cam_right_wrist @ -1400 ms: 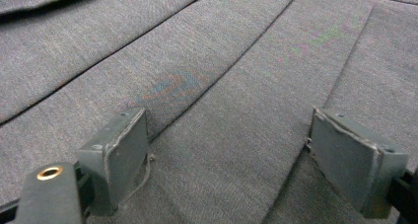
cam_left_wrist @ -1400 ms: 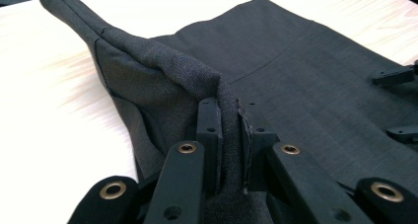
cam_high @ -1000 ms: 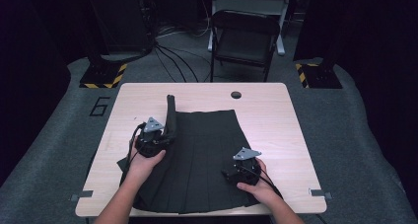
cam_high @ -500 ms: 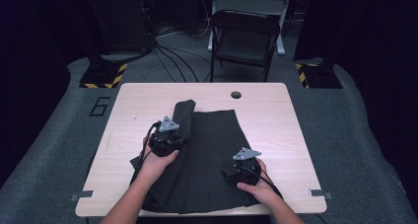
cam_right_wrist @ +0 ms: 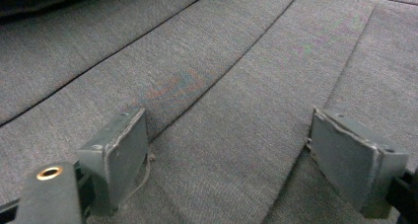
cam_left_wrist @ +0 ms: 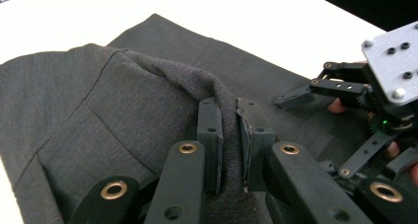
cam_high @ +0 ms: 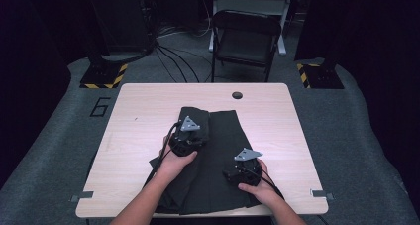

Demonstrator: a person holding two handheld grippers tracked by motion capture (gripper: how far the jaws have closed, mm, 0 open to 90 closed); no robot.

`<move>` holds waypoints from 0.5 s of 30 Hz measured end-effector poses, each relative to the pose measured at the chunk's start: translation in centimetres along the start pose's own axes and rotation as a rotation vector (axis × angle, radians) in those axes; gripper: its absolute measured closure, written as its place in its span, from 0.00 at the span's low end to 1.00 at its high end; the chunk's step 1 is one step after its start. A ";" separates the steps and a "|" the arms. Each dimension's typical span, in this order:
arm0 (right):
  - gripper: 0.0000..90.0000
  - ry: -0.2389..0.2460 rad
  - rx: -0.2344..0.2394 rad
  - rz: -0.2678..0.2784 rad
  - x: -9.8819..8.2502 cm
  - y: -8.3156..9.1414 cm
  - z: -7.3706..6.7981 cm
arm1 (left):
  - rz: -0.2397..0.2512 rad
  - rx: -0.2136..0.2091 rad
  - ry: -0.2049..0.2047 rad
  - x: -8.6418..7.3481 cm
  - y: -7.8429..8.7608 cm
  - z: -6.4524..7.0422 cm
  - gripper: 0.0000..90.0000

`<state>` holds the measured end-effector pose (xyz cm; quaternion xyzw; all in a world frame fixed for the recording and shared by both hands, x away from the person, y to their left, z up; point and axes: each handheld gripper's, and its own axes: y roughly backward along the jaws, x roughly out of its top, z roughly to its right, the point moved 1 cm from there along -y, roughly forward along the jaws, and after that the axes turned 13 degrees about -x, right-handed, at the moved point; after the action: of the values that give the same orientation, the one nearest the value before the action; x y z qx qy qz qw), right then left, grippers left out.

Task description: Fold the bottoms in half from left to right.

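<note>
A dark grey pleated garment [cam_high: 223, 150] lies spread on the wooden table [cam_high: 138, 111]. My left gripper [cam_high: 189, 136] is shut on a raised fold of the garment [cam_left_wrist: 162, 95], whose left part is doubled over toward the middle. The cloth is pinched between its pads [cam_left_wrist: 212, 130]. My right gripper [cam_high: 242, 168] rests on the garment near its right front part, jaws wide open, with the flat cloth [cam_right_wrist: 231, 110] under the pads [cam_right_wrist: 118, 155] and nothing pinched. The right gripper [cam_left_wrist: 355, 105] also appears at the right of the left gripper view.
A round hole [cam_high: 237, 94] sits near the table's far edge. A black folding chair [cam_high: 245, 39] stands behind the table, with cables [cam_high: 173, 51] on the floor. Yellow-black striped bases [cam_high: 104, 76] flank it. Bare tabletop lies left and right of the garment.
My left gripper has carried the garment's left edge rightward over the middle, folding it across. The right gripper has stayed where it was.
</note>
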<state>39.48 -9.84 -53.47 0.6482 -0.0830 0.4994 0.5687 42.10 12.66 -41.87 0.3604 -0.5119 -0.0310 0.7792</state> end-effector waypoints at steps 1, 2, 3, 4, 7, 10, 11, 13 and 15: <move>0.17 0.000 0.000 0.000 0.0 0.0 0.0 | 0.000 0.000 0.000 0.0 0.0 0.0 0.91; 0.17 0.000 0.000 0.000 0.0 0.0 0.0 | 0.005 -0.020 0.007 0.1 -0.5 0.2 0.91; 0.17 -0.001 0.000 0.000 0.0 0.0 0.0 | 0.010 -0.026 0.012 0.2 -0.7 0.4 0.91; 0.17 -0.001 0.000 0.000 0.0 0.0 0.0 | 0.015 -0.032 0.009 0.3 -0.9 0.4 0.91; 0.17 -0.001 0.000 0.000 0.0 0.0 0.0 | 0.044 -0.059 0.028 0.7 -1.6 1.0 0.91; 0.17 -0.009 -0.005 0.001 0.0 0.0 -0.1 | 0.046 -0.088 0.027 1.1 -2.2 1.4 0.91; 0.17 -0.009 -0.005 0.001 0.0 0.0 -0.1 | 0.046 -0.088 0.027 1.1 -2.2 1.4 0.91; 0.17 -0.008 -0.005 0.002 0.0 0.0 0.0 | 0.026 -0.093 0.016 1.2 -3.4 1.6 0.91; 0.17 -0.007 -0.005 0.000 0.0 0.0 0.0 | 0.000 -0.088 0.006 1.1 -4.2 1.7 0.91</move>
<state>39.47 -9.80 -53.47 0.6486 -0.0864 0.4968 0.5701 42.58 8.22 -43.19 0.3258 -0.5077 -0.0523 0.7958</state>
